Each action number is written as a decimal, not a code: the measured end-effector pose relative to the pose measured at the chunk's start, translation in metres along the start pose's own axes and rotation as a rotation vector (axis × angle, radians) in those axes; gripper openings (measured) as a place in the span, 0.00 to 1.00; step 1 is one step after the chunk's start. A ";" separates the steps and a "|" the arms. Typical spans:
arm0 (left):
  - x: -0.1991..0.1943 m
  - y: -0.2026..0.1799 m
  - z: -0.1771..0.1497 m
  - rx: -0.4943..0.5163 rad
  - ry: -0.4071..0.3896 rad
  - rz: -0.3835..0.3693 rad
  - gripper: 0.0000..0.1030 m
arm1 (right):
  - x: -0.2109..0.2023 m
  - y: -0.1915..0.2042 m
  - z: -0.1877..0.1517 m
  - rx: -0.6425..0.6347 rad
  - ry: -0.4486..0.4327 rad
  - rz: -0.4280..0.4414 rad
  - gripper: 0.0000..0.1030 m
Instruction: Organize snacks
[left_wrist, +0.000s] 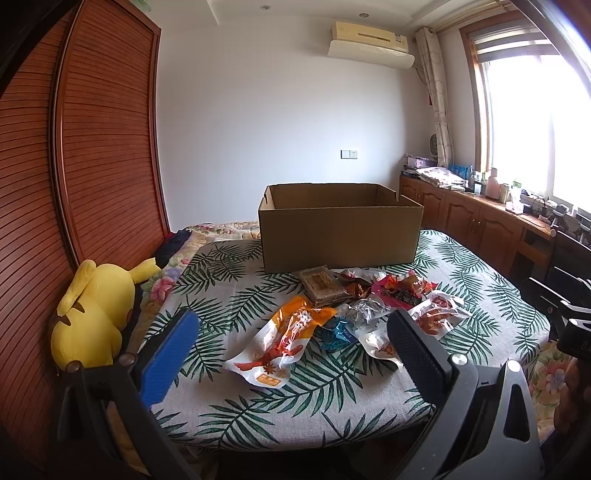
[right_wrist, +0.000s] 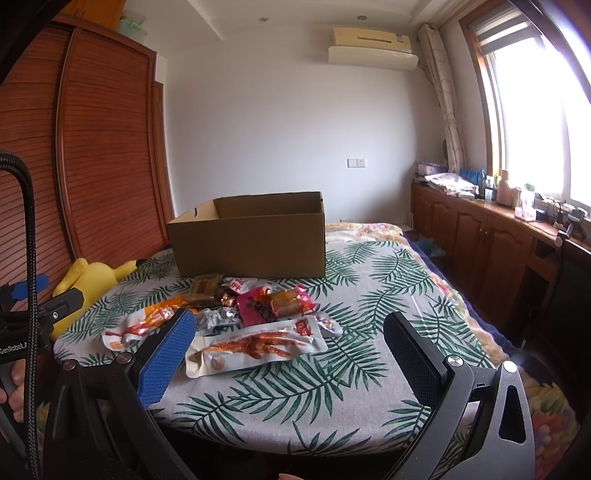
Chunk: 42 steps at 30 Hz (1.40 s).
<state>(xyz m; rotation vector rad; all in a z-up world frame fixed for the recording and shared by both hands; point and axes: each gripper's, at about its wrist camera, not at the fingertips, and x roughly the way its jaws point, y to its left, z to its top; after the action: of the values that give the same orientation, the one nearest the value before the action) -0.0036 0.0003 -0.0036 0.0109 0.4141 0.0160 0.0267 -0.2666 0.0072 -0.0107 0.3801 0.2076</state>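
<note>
A pile of snack packets lies on the leaf-print table (left_wrist: 258, 406) in front of an open cardboard box (left_wrist: 340, 236) (right_wrist: 251, 243). Nearest in the left wrist view is an orange and white packet (left_wrist: 280, 343), with a blue packet (left_wrist: 336, 334) and a brown block packet (left_wrist: 323, 286) behind it. My left gripper (left_wrist: 291, 354) hovers open above the near table edge, nothing between its fingers. In the right wrist view a long clear packet of red chicken feet (right_wrist: 255, 347) lies closest, a pink packet (right_wrist: 273, 302) behind. My right gripper (right_wrist: 291, 354) is open and holds nothing.
A yellow plush toy (left_wrist: 92, 317) (right_wrist: 88, 280) sits left of the table against wooden louvred wardrobe doors (left_wrist: 92, 147). A wooden cabinet counter (right_wrist: 498, 236) with clutter runs under the window at right. A floral bed cover (right_wrist: 369, 229) lies behind the table.
</note>
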 end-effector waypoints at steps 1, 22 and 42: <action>0.000 0.000 0.000 0.001 -0.001 0.001 1.00 | 0.000 0.000 0.000 0.000 -0.001 0.000 1.00; -0.001 0.003 0.006 0.001 -0.004 -0.005 1.00 | 0.000 0.000 0.002 -0.005 -0.007 -0.002 1.00; -0.004 -0.002 0.005 0.010 -0.004 -0.013 1.00 | 0.002 0.002 0.002 -0.008 -0.003 0.002 1.00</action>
<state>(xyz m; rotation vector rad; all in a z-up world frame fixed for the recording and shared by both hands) -0.0055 -0.0022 0.0029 0.0178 0.4102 0.0016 0.0285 -0.2641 0.0082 -0.0180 0.3764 0.2116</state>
